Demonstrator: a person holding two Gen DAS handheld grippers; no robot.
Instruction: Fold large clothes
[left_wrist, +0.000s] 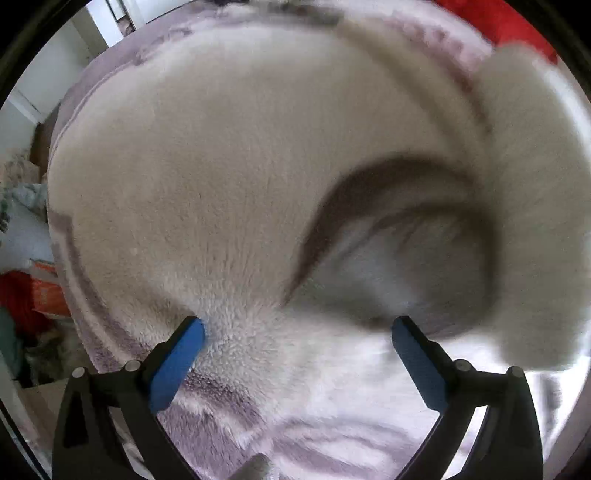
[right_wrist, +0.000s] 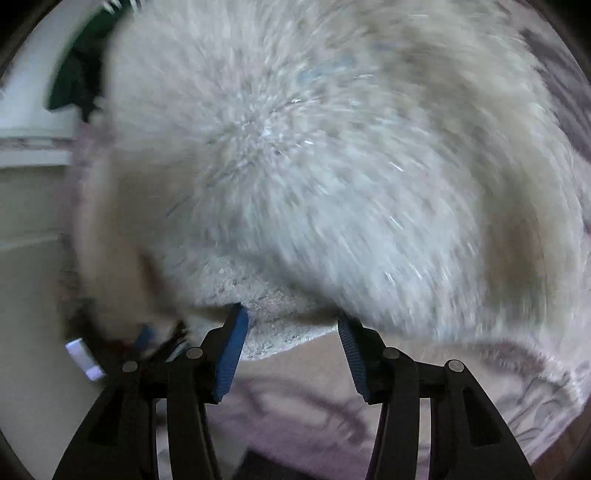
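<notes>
A large cream fleece garment (left_wrist: 229, 177) lies spread over a mauve patterned blanket (left_wrist: 317, 439). One fold stands up at the right, with a dark hollow (left_wrist: 399, 236) under it. My left gripper (left_wrist: 297, 325) is open, its blue pads at the fleece's near edge, with fleece between them. In the right wrist view the same fleece (right_wrist: 314, 166) fills the frame, blurred by motion. My right gripper (right_wrist: 293, 319) is open, with the fleece's edge (right_wrist: 280, 325) lying between the fingertips.
The blanket covers a bed (right_wrist: 295, 417). Red cloth (left_wrist: 509, 22) lies at the far right and red and orange items (left_wrist: 33, 295) lie beside the bed at left. A dark green cloth (right_wrist: 77, 74) hangs at the upper left, by a pale wall (right_wrist: 29, 229).
</notes>
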